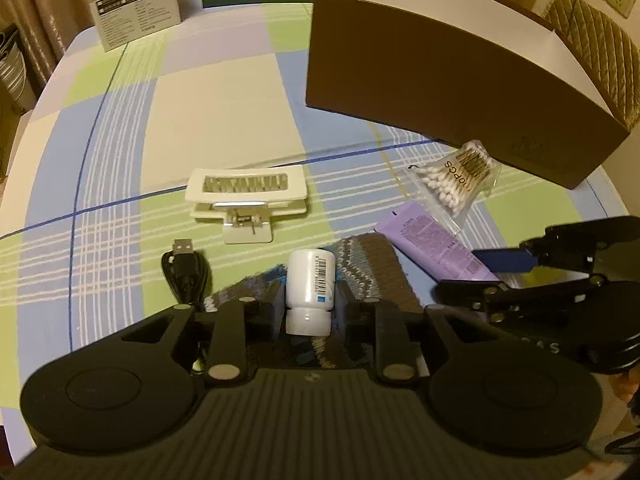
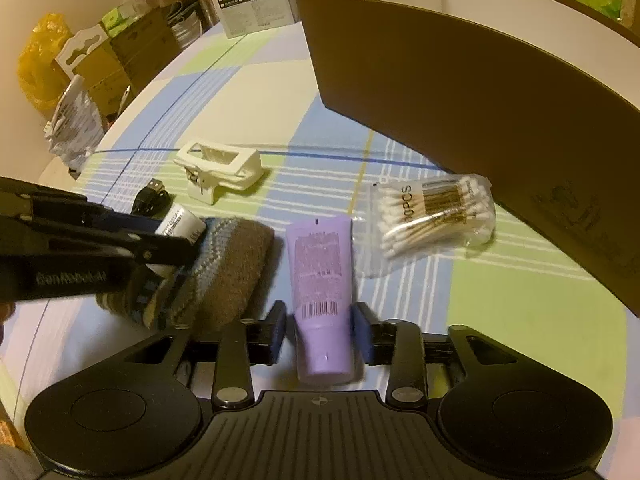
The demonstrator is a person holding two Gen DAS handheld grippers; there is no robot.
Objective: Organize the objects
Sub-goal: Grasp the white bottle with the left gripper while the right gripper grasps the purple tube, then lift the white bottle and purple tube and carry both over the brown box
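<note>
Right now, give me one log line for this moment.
left gripper: jaws around white bottle | right gripper: jaws around purple tube | box: open, behind

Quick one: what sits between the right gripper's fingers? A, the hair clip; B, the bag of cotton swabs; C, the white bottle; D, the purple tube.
D: in the right wrist view the purple tube lies between the fingers of the right gripper, which flank it; the swabs lie farther off.
</note>
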